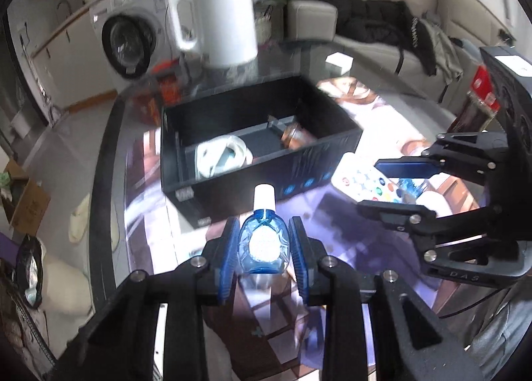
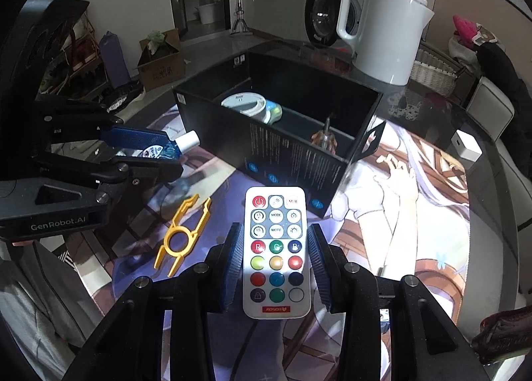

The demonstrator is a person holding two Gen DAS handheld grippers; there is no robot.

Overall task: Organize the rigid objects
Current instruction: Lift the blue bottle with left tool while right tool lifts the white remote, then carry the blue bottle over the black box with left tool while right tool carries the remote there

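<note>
- Fingers first: the left gripper (image 1: 264,248) has its blue pads pressed against both sides of a small blue bottle (image 1: 263,243) with a white cap, holding it upright above the mat; the right gripper (image 2: 274,261) is closed on the long edges of a white remote control (image 2: 276,251) with coloured buttons, its top end pointing toward the box
- Glass table (image 2: 492,238) carries everything, and a printed mat (image 2: 409,214) with a cartoon figure covers most of its top
- White kettle (image 2: 385,32) stands on the bare glass behind the box, handle turned to the left in the right wrist view
- Black box (image 2: 292,155) sits open-topped on the mat, between the kettle and the two grippers; a divider splits its inside
- In one compartment lies a round white object (image 2: 244,103) with something green tucked against it; in the other a small brownish item (image 2: 324,140) leans near the wall, too dim to name
- White cube (image 2: 467,148) rests on the glass to the right of the box, well apart from it
- Yellow plastic tool (image 2: 181,234) with a ring in its middle lies flat on the mat, just left of the right gripper and below the left one, touched by neither
</note>
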